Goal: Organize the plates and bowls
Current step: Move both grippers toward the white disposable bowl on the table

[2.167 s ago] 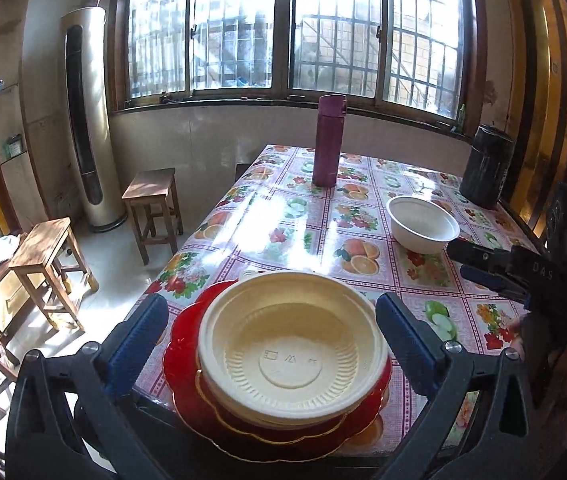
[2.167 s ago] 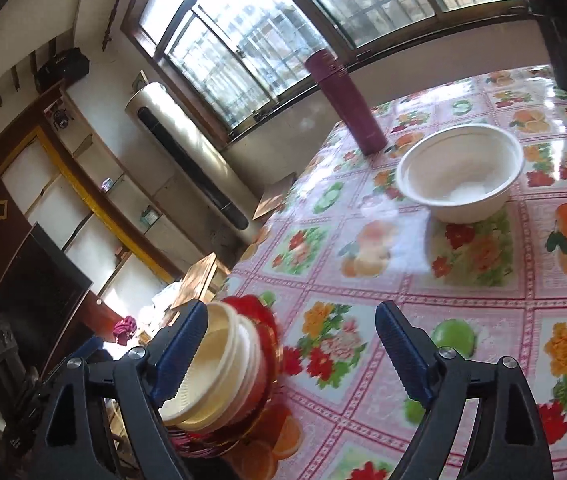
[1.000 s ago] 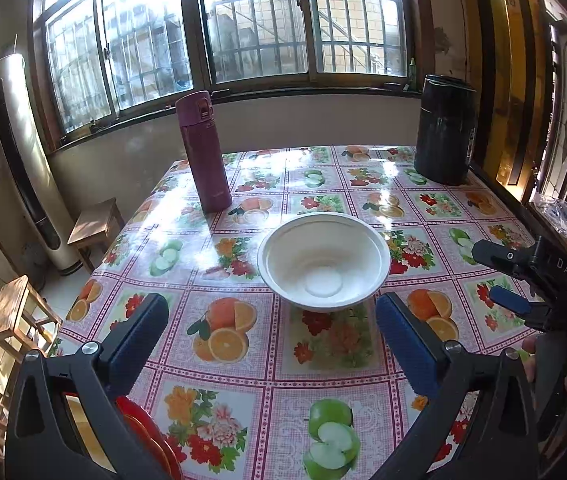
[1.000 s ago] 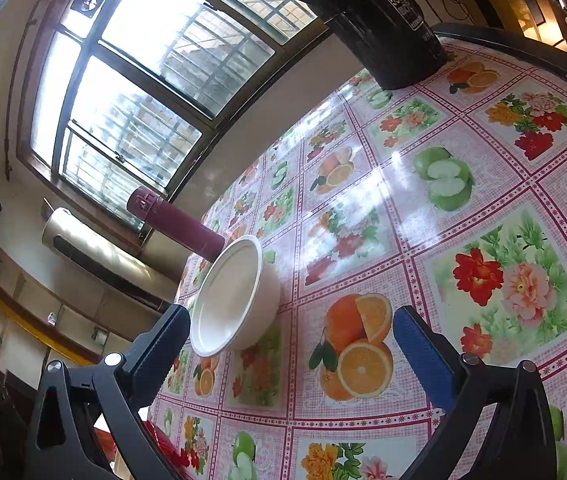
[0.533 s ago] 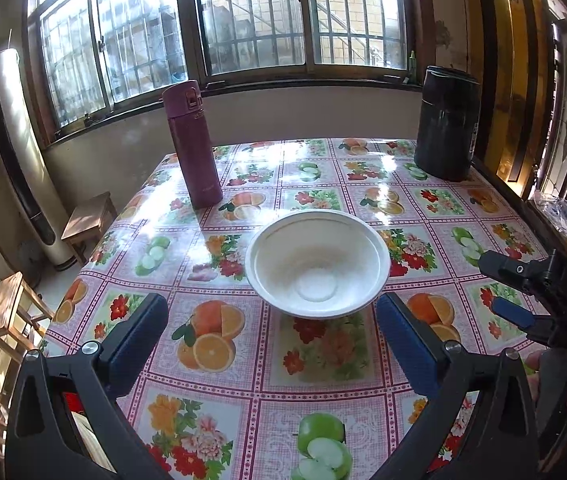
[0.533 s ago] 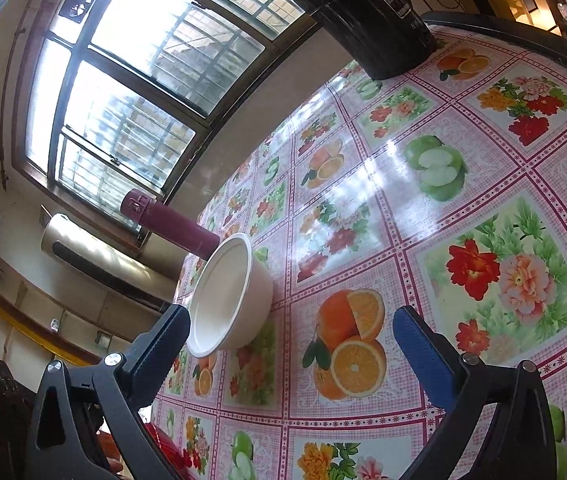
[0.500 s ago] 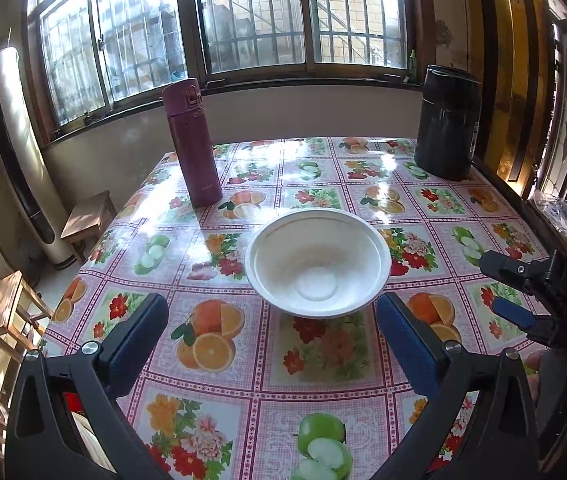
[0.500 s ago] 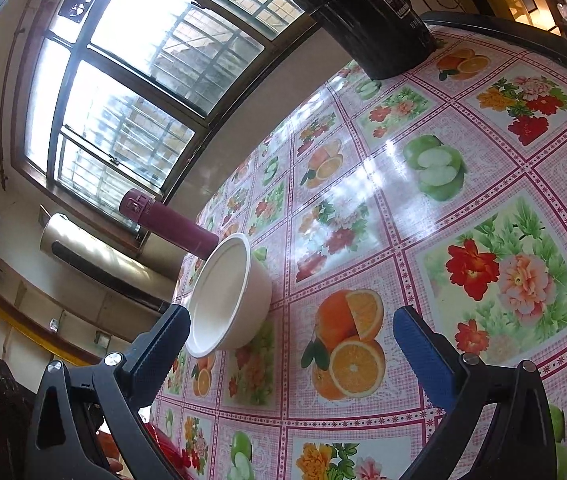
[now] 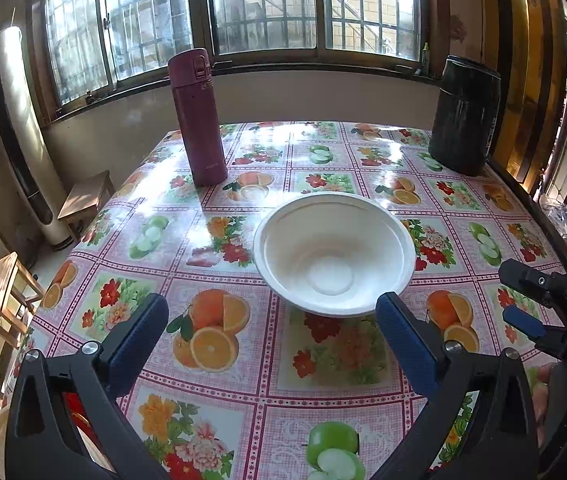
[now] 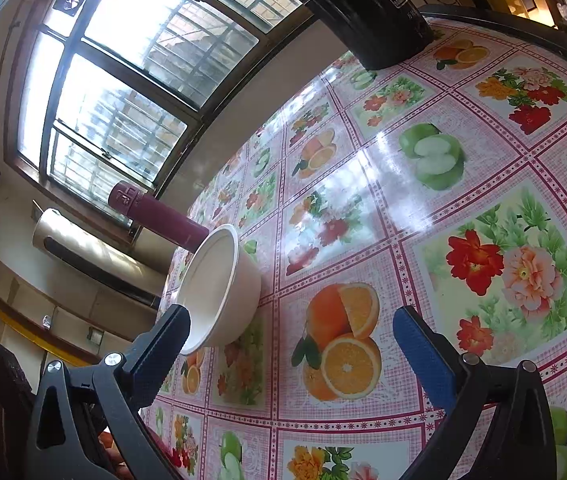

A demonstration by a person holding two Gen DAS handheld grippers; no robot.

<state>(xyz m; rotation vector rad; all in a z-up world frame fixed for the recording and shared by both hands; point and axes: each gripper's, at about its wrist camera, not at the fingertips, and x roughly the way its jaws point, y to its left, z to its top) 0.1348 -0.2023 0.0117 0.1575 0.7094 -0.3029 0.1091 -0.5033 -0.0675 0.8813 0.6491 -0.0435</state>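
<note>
On the flowered table [image 9: 243,412], a white bowl [image 9: 333,254] sits just beyond the left gripper [image 9: 271,328], both grippers spread wide, holding nothing.

The left wrist view looks level across the table [image 9: 243,400] toward the window [image 9: 267,8] at 12 o'clock, the bowl [image 9: 333,264] close ahead. The right wrist view is rolled steeply and sits low, with the same bowl [image 10: 219,288] at 9 o'clock. Both share the flask [image 9: 197,120] and black jug [image 9: 463,116].
</note>
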